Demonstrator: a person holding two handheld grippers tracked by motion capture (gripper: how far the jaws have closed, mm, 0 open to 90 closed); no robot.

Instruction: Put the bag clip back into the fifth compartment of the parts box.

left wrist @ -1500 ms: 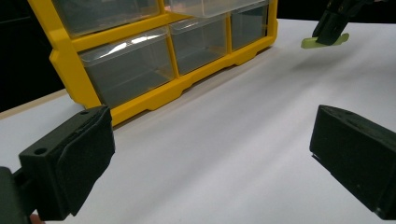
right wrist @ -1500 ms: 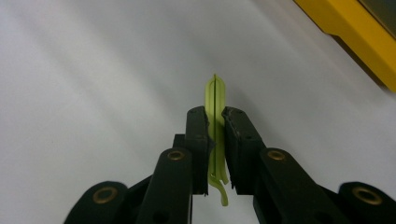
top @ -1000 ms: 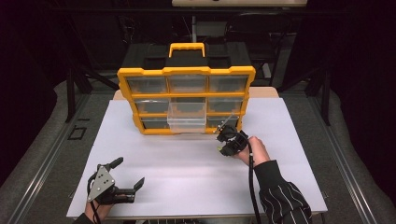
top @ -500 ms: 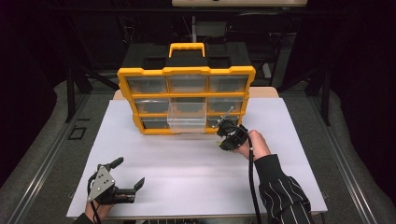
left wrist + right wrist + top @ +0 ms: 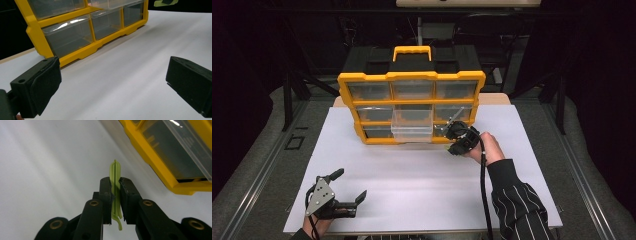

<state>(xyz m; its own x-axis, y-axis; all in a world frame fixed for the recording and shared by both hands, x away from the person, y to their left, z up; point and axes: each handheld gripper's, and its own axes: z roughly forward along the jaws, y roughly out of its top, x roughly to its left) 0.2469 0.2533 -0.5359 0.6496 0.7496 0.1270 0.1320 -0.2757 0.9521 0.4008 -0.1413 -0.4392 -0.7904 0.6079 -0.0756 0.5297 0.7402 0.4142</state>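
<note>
A yellow organizer (image 5: 412, 80) with clear drawers stands upright at the back of the white table (image 5: 422, 185). Its middle drawer (image 5: 412, 126) is pulled out toward me. My right gripper (image 5: 454, 136) is close to the organizer's lower right corner. In the right gripper view that gripper (image 5: 115, 185) is shut on a thin yellow-green plastic piece (image 5: 115, 173), which stands on edge between the pads and sticks out past them. My left gripper (image 5: 346, 194) rests near the table's front left, far from the organizer. Its jaws are wide open with nothing between them (image 5: 112, 82).
The organizer's yellow frame (image 5: 160, 162) runs along the upper right of the right gripper view, just beyond the held piece. Its bottom row of drawers (image 5: 67, 37) faces the left gripper. A black case (image 5: 412, 57) sits behind the organizer. Dark floor surrounds the table.
My right gripper has moved a little farther from me, closer to the organizer's lower right corner, with the piece still in it. The left gripper has not moved.
</note>
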